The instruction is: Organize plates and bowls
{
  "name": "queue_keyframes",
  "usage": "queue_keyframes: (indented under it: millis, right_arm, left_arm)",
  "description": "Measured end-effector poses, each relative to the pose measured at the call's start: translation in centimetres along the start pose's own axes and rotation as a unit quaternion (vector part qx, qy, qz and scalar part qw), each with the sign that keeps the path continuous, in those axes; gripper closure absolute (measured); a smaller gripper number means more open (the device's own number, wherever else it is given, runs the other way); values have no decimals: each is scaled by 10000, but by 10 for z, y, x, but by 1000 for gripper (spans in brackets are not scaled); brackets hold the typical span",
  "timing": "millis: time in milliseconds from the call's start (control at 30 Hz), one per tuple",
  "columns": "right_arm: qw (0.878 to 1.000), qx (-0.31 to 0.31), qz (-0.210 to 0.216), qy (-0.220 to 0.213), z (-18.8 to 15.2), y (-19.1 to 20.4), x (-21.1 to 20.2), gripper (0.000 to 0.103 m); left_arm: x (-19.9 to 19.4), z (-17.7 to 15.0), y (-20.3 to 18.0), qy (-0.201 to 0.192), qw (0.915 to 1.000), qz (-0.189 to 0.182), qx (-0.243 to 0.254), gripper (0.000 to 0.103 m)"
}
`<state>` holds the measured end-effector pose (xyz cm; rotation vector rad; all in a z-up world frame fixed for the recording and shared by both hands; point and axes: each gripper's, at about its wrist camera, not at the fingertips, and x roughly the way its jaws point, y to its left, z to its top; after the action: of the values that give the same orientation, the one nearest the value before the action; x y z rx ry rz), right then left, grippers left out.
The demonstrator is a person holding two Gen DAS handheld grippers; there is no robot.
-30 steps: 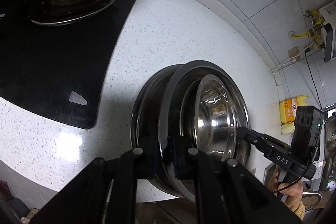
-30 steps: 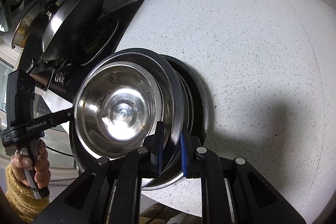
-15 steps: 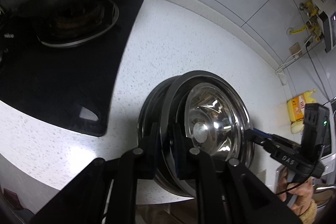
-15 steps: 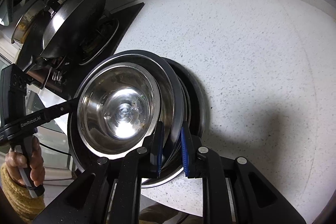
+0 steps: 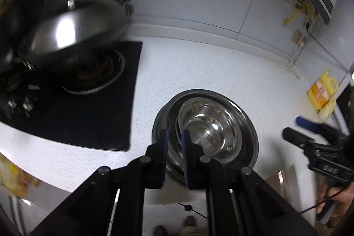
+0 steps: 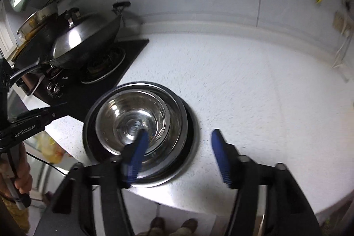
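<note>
Nested steel bowls (image 6: 137, 121) on speckled counter (image 6: 254, 103) beside lidded wok (image 5: 73, 34); left gripper (image 5: 174, 147) jaws narrow, apparently off the rim; right gripper (image 6: 179, 154) jaws wide.

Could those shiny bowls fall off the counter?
Maybe. The stack of bowls sits close to the counter's front edge, so a nudge might tip it over. The left tool looks closed at the stack's rim, so pulling away could drag it. The right tool is open, one finger over the bowls, and might bump them.
</note>
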<state>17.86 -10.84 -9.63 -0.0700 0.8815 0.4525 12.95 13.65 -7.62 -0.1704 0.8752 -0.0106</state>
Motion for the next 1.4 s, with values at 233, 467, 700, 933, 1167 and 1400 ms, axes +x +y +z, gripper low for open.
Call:
queue_keyframes:
  millis: [233,467,700,933,1167,1400]
  right_arm:
    - [9976,-182,-531,-411,-23,23,-46,17]
    - [9914,-528,-894,-796,-37,53,-89,7]
    - [9866,-875,-921,-1024,-53,68,-117,3]
    - [9867,-990,-686,-1094,-69,73,-136,3]
    - [9862,-944,-720,-1150,-82,83,-148,3]
    - [9858,-771,-980,-1128,-88,101,-153,2]
  left_arm:
    - [-41,-28,-10,-202,9991,-216,297,91]
    - [-78,-60,-15,-393,9984,-134,374,91]
    - [-123,-94,-30,-605,9976,202,280,80]
    - [-153,-120,-27,-594,9980,186,-118,79]
    - [-161,-125,-13,-595,9980,155,-124,79]
    - [-158,-127,0,-463,9987,-47,187,79]
